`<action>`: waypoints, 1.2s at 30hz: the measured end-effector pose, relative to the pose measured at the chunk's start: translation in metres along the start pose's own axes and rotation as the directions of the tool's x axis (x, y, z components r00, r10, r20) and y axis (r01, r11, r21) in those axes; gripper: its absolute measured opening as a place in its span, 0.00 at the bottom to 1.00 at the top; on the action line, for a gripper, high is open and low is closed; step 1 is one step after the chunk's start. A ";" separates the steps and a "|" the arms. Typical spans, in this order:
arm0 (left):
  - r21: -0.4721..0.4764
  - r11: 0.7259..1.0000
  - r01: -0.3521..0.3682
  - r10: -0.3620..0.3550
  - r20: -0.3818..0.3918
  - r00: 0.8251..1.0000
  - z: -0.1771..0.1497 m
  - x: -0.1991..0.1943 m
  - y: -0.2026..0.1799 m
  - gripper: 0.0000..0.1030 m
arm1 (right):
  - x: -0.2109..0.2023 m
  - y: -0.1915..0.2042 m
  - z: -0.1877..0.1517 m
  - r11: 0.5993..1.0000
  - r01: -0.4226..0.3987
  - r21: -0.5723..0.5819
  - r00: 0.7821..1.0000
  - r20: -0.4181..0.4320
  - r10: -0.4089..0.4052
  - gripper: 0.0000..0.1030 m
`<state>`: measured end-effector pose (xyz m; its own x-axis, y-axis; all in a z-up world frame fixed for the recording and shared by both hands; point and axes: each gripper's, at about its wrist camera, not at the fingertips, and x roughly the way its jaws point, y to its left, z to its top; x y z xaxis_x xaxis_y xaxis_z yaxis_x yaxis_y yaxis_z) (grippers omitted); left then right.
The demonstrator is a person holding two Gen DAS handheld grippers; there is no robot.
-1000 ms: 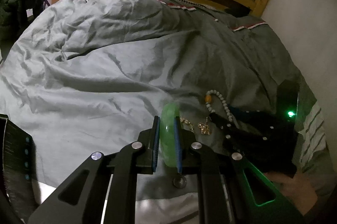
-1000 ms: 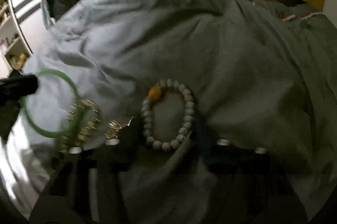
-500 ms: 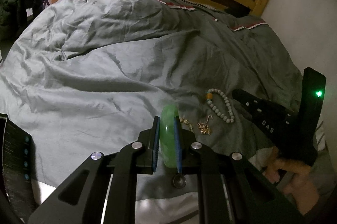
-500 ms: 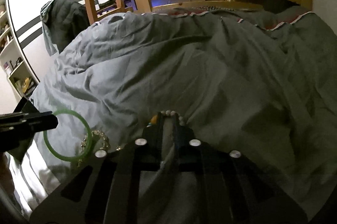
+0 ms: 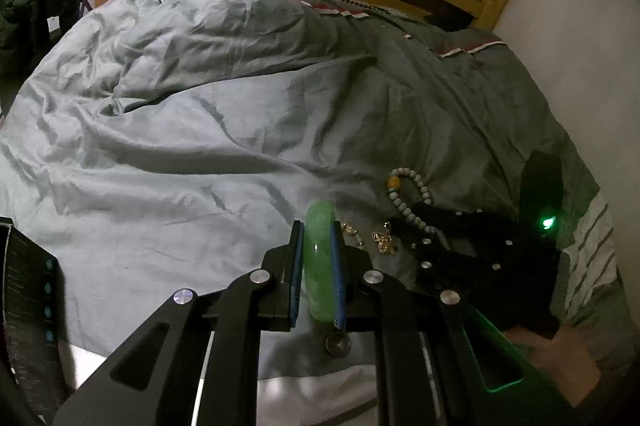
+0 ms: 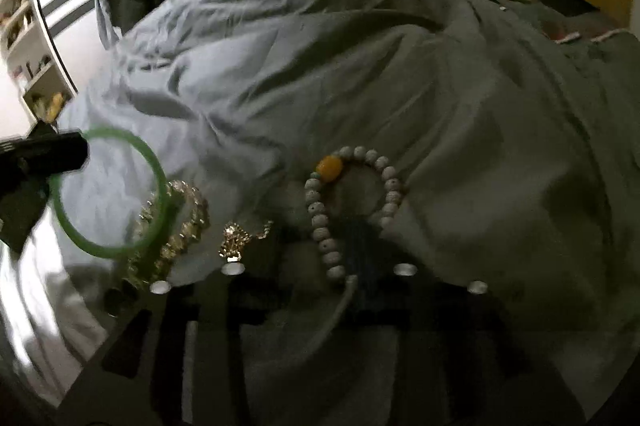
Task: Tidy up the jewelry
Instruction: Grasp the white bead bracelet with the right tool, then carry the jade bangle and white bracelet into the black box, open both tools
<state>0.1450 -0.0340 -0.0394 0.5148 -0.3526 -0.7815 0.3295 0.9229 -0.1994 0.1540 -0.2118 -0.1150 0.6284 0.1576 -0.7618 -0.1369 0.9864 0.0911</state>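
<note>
One translucent green bangle (image 5: 319, 258) stands edge-on, clamped in the left gripper (image 5: 316, 266).

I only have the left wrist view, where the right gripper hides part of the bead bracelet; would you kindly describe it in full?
Observer: In the right wrist view the bead bracelet is a closed ring lying on the duvet, with one orange bead.
Operator: Thank you. Is it gripped?
Observer: The right gripper has its jaws opening, and the ring's near beads seem to lie between them, though it is blurred.
Operator: What is beside my bangle?
Observer: A gold chain bracelet lies just beyond the green bangle, which the left gripper holds.
</note>
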 end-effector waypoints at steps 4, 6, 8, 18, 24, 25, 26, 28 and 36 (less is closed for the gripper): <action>0.004 1.000 -0.002 0.002 -0.003 1.000 -0.001 0.001 -0.002 0.12 | -0.002 0.000 -0.001 1.000 -0.031 -0.002 1.000 -0.004 0.031 0.25; 0.005 1.000 -0.003 0.003 -0.003 1.000 -0.001 0.001 -0.002 0.12 | -0.005 -0.003 0.001 0.998 -0.065 0.017 0.998 0.005 0.064 0.12; 0.004 1.000 -0.003 0.003 -0.003 1.000 -0.001 0.001 -0.002 0.12 | -0.010 -0.010 0.003 0.990 -0.128 0.067 0.992 0.027 0.126 0.10; 0.000 1.000 -0.006 0.006 0.011 1.000 0.001 -0.008 -0.002 0.12 | -0.056 -0.019 0.026 0.940 -0.293 0.176 0.951 0.160 0.266 0.09; -0.007 1.000 -0.016 0.016 0.030 0.999 0.000 -0.025 -0.002 0.12 | -0.079 -0.017 0.023 0.923 -0.325 0.206 0.940 0.180 0.291 0.09; -0.009 1.000 -0.018 0.018 0.030 0.999 0.000 -0.028 -0.002 0.12 | -0.085 -0.017 0.022 0.921 -0.329 0.210 0.938 0.184 0.294 0.09; -0.011 1.000 -0.022 0.022 0.031 0.999 -0.001 -0.032 -0.001 0.12 | -0.088 -0.016 0.022 0.921 -0.328 0.210 0.938 0.187 0.292 0.09; -0.013 1.000 -0.028 0.029 0.031 0.999 -0.002 -0.039 0.000 0.12 | -0.096 -0.015 0.021 0.926 -0.318 0.203 0.941 0.190 0.282 0.09; -0.010 0.998 -0.061 0.061 0.016 0.998 -0.016 -0.070 0.005 0.12 | -0.122 0.008 0.016 0.951 -0.266 0.155 0.957 0.161 0.242 0.09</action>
<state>0.0980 -0.0026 0.0052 0.5467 -0.2984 -0.7824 0.2902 0.9440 -0.1573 0.0879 -0.2223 -0.0109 0.6915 0.3966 -0.6038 -0.1790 0.9038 0.3887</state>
